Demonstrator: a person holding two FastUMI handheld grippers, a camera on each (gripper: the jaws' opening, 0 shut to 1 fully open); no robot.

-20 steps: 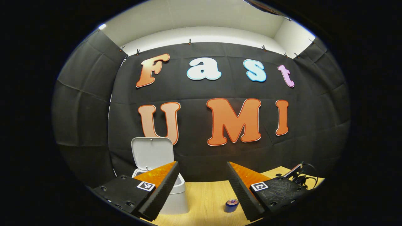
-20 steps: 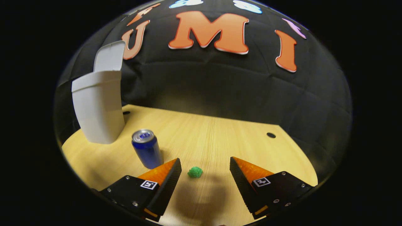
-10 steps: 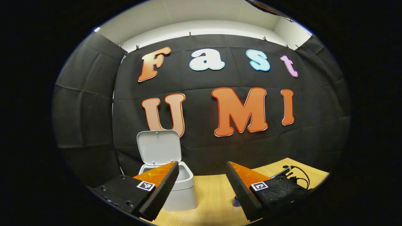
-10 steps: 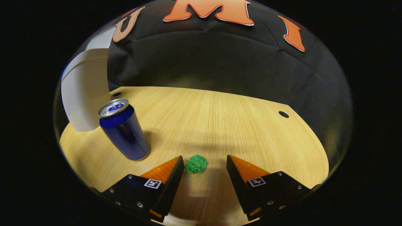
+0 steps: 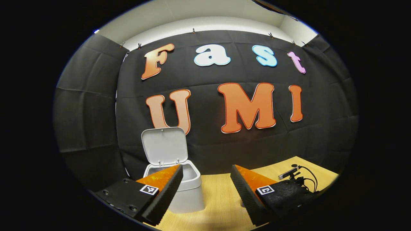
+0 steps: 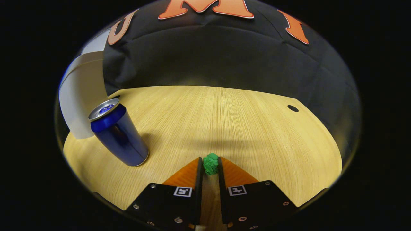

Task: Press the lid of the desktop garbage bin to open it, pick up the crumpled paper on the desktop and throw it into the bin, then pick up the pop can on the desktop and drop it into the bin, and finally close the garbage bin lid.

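Spreading across the lower half of the right gripper view, the wooden desk [image 6: 244, 128] carries everything, with a small dark hole [image 6: 292, 108] near its far right edge. At its far left stands the white garbage bin [image 6: 80, 96], its lid [image 6: 93, 45] raised behind it; in the left gripper view the same bin [image 5: 189, 195] sits on the desk [image 5: 221, 205] against the black cloth wall, lid [image 5: 164, 146] tipped upright and the mouth open. Just in front of the bin in the right gripper view, a blue pop can [image 6: 117, 134] stands upright on the wood, apart from the tongs. The right tongs [image 6: 210, 164] are clenched on the crumpled paper [image 6: 211, 163], a small green wad pinched between both tips, low over the desk; I cannot tell whether it touches the surface. The left tongs [image 5: 206, 173] are released, their fingers spread wide and holding nothing, raised above the desk with the bin partly behind the left finger. A small black device with cables [image 5: 297, 178] lies at the desk's far right in that view.
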